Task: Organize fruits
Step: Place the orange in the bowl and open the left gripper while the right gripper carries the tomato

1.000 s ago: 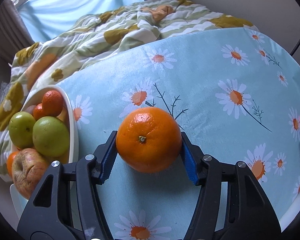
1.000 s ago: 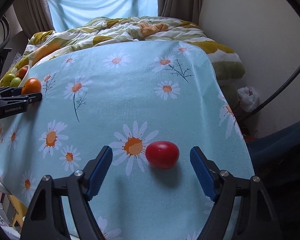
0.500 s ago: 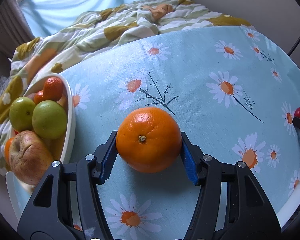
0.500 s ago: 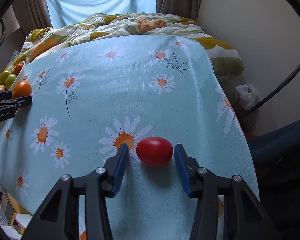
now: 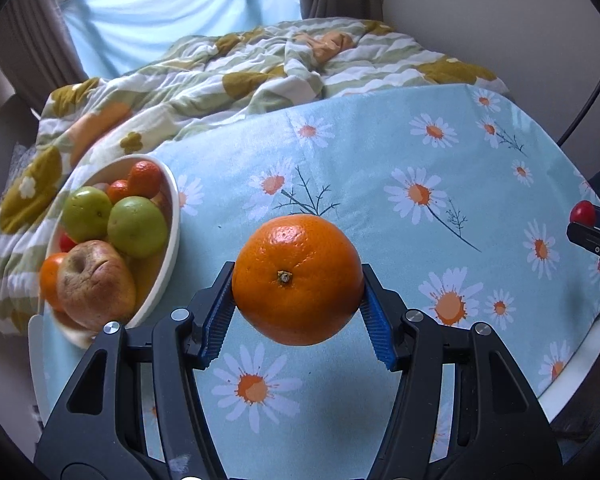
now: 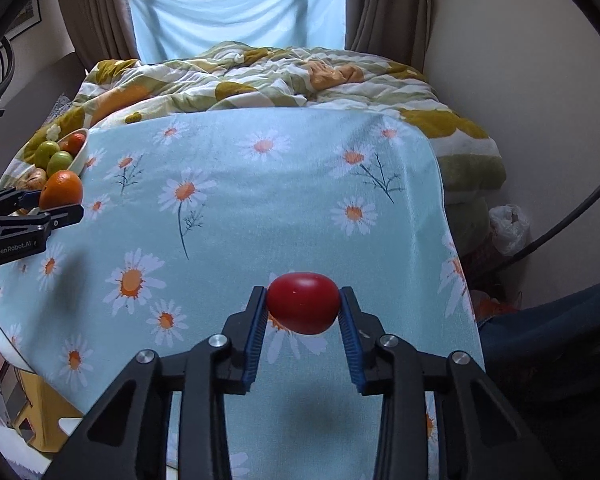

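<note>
Setting: round table (image 5: pixel 380 152) under a pale blue daisy-print cloth, rumpled bed quilt (image 5: pixel 260 64) behind it, curtained window beyond.
Left gripper (image 5: pixel 298 308): closed on a large orange (image 5: pixel 298 280), blue pads pressed to both sides, stem end facing the camera. Held above the cloth — appears clear of it, judging by the shadow seen from the right wrist view.
Right gripper (image 6: pixel 303 318): closed on a small red fruit (image 6: pixel 303 302), likely a tomato, pinched at both ends between the pads. A soft shadow on the cloth below suggests lifted rather than resting.
Bowl (image 5: pixel 172 216): white, oval, at the left edge of the table, just left of the held orange. Already filled with two green fruits (image 5: pixel 137 226), a blotchy apple (image 5: pixel 94 282) at the near end, and a few small oranges (image 5: pixel 144 178).
Done so far: most fruit gathered in the bowl; no loose fruit visible anywhere on the cloth.
Left to do: both held pieces not yet in the bowl. Orange close by — a short move left and down. Red fruit well apart, across the table on the right side.
Likely difficulty: bowl heaped, so little flat room; round fruit may roll off the pile.
</note>
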Tool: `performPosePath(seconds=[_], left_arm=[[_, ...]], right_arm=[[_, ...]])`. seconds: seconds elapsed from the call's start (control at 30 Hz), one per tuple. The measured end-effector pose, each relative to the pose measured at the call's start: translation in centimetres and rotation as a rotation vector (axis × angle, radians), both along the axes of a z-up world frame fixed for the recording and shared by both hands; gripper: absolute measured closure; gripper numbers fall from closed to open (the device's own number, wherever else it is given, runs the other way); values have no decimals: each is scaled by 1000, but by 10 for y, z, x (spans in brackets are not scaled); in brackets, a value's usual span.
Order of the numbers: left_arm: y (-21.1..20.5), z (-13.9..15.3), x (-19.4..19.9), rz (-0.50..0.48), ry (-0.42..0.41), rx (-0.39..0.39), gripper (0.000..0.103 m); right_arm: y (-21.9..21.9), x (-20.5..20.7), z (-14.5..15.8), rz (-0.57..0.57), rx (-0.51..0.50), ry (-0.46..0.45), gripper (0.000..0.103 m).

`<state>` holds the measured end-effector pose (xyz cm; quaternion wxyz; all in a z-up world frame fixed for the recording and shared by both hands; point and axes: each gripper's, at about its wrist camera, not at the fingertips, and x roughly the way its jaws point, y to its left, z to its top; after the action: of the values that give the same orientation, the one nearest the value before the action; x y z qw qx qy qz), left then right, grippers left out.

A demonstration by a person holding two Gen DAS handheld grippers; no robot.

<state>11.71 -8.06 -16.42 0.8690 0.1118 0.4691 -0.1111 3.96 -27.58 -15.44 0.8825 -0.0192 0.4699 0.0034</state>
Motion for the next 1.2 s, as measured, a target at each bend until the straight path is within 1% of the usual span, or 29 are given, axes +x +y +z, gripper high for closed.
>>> performPosePath(seconds=[0.2, 0.37, 0.47, 0.63, 0.9, 1.07, 1.2], left_arm=[[12, 41, -17, 55, -59, -17, 39], [32, 72, -29, 123, -108, -28, 39], [47, 84, -32, 163, -124, -42, 39], [80, 97, -31, 203, -137, -52, 39], [137, 101, -10, 229, -131, -58, 39], [175, 93, 14, 225, -113, -54, 39], [202, 82, 37, 216, -88, -50, 39]], right_arm=[[19, 11, 35, 118, 24, -44, 70], [43, 26, 57, 231, 60, -47, 70], [60, 34, 67, 289, 71, -52, 70], [92, 50, 78, 348, 98, -57, 70], [152, 79, 87, 388, 142, -43, 70], [189, 100, 85, 392, 152, -37, 70], [214, 117, 81, 384, 162, -29, 70]])
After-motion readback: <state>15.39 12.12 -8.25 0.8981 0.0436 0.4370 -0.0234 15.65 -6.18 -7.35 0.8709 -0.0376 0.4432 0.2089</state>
